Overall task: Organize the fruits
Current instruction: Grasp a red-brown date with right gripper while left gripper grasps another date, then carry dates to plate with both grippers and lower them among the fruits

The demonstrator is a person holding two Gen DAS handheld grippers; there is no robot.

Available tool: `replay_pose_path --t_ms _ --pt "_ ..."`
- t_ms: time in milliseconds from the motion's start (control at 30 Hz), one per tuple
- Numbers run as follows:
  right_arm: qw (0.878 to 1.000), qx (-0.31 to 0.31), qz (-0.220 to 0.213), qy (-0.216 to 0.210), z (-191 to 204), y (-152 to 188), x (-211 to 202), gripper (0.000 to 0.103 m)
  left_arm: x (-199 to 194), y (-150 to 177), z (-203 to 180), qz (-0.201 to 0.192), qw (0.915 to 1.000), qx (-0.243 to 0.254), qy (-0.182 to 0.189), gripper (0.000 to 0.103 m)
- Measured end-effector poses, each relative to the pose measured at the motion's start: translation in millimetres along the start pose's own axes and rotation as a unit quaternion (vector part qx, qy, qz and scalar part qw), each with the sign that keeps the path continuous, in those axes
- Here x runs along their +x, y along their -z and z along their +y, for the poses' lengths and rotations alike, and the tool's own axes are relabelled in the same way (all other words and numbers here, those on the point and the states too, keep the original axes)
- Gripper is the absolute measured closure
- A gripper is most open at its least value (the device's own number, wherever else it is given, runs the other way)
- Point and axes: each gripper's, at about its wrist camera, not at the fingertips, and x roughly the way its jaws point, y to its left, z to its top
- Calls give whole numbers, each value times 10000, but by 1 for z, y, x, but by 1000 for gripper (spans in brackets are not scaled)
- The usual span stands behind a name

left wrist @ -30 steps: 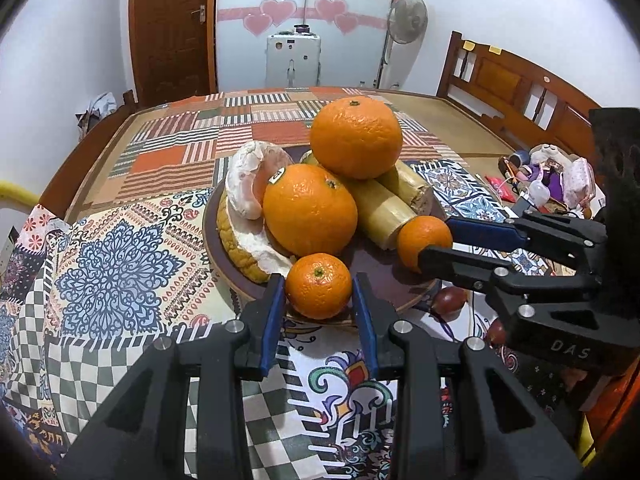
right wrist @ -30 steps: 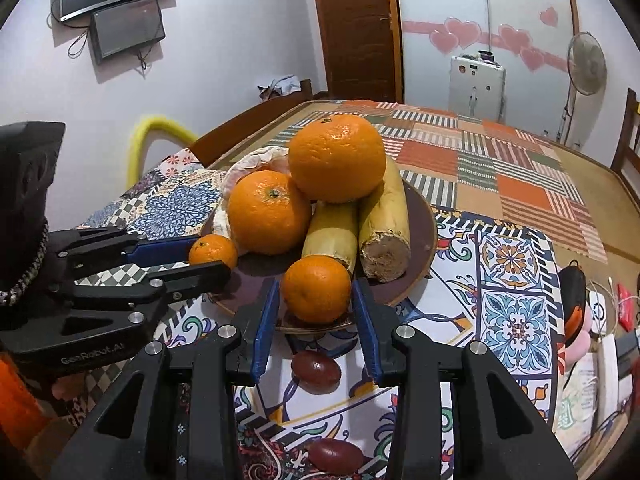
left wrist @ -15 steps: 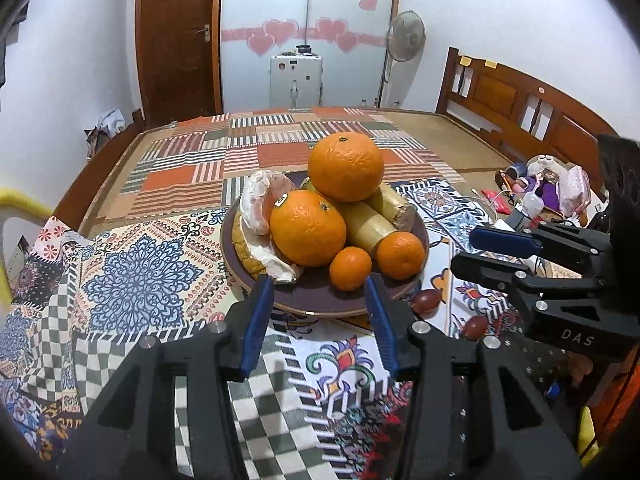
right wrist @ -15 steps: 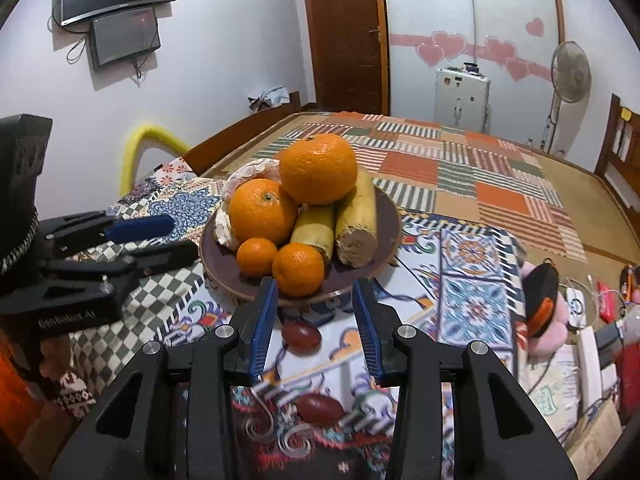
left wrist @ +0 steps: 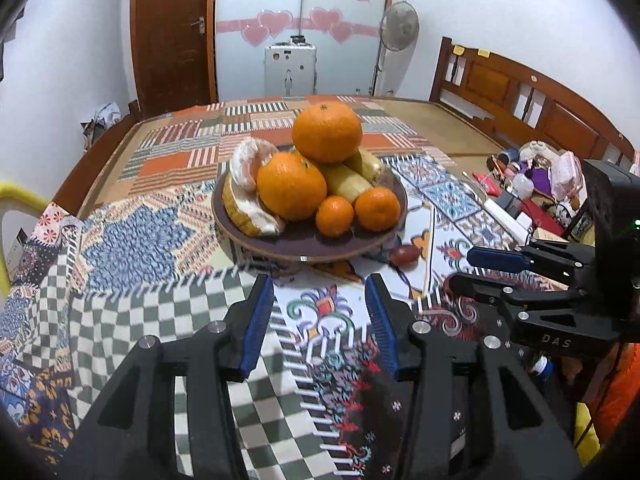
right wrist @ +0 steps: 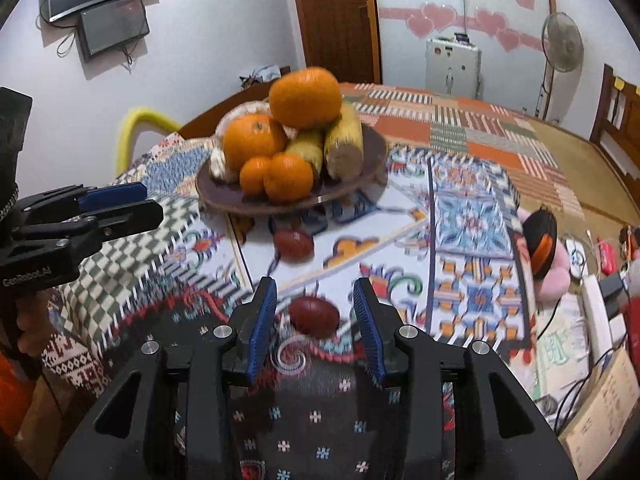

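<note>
- The plate point(left wrist: 240, 236) of fruit stands on the patterned cloth point(left wrist: 140, 240), and everything below is placed against it.
- On the plate's near rim two small oranges point(left wrist: 335, 216) lie side by side, touching.
- Behind them a large orange point(left wrist: 291, 185) leans on a peeled citrus point(left wrist: 246, 168) at the plate's left side, with its rind along that rim.
- A second large orange point(left wrist: 327, 132) sits on top of the heap, resting on two yellowish cane-like pieces point(right wrist: 344, 140) that point toward the plate's right rim.
- Off the plate, just in front of its near rim, a dark red fruit point(right wrist: 294, 243) lies on the cloth; another dark red fruit point(right wrist: 314, 316) lies farther from the plate, nearer the camera.
- The left gripper point(left wrist: 319, 312) hangs in front of the plate, off its rim, its jaws having just been opening; they stand a moderate gap apart with only cloth between them.
- The right gripper point(right wrist: 316, 322) sits farther out from the plate, jaws parted a little wider than the farther red fruit, which shows between the blue pads point(right wrist: 262, 328) without touching either.
- Beyond the plate stand a wooden door point(left wrist: 172, 32) and a fan point(left wrist: 399, 26).
</note>
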Motion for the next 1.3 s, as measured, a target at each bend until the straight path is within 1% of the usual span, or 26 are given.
replay_pose_path --t_ms 133,233,267,367,567,833,1000,1033,1100,1133,1167,1233,1300 --pt "9999 -21 99 -2 1 7 5 66 7 9 -3 155 9999 28 39 56" --pt "10000 -45 70 -12 3 8 5 66 12 12 -6 246 9997 69 64 55" --pt "10000 -27 61 -54 2 8 5 67 13 12 -7 263 9996 88 61 55" --pt "10000 -55 12 -7 3 10 5 80 17 10 -11 292 9994 117 113 55" --pt "10000 4 -78 -61 -1 12 1 81 30 5 -23 427 9986 153 261 55" --pt "9985 238 -459 205 -25 2 -16 80 54 -8 -45 606 9968 219 473 56" --pt "9977 278 -558 255 -35 -5 -18 80 68 -18 -54 692 9960 207 535 56" --pt "9977 287 -562 257 -37 -5 -17 80 70 -20 -55 721 9958 221 522 57" --pt "9976 305 -573 242 -40 -6 -16 80 69 -24 -58 650 9963 282 492 59" --pt "9976 311 -577 235 -40 -6 -15 80 71 -25 -59 667 9961 299 484 62" --pt "9976 309 -581 226 -41 -6 -15 80 74 -26 -59 726 9956 300 507 69" --pt "9976 313 -587 207 -42 -5 -14 80 78 -26 -59 811 9951 341 454 73" --pt "9976 316 -593 185 -42 -4 -14 80 76 -26 -58 757 9954 373 445 76"
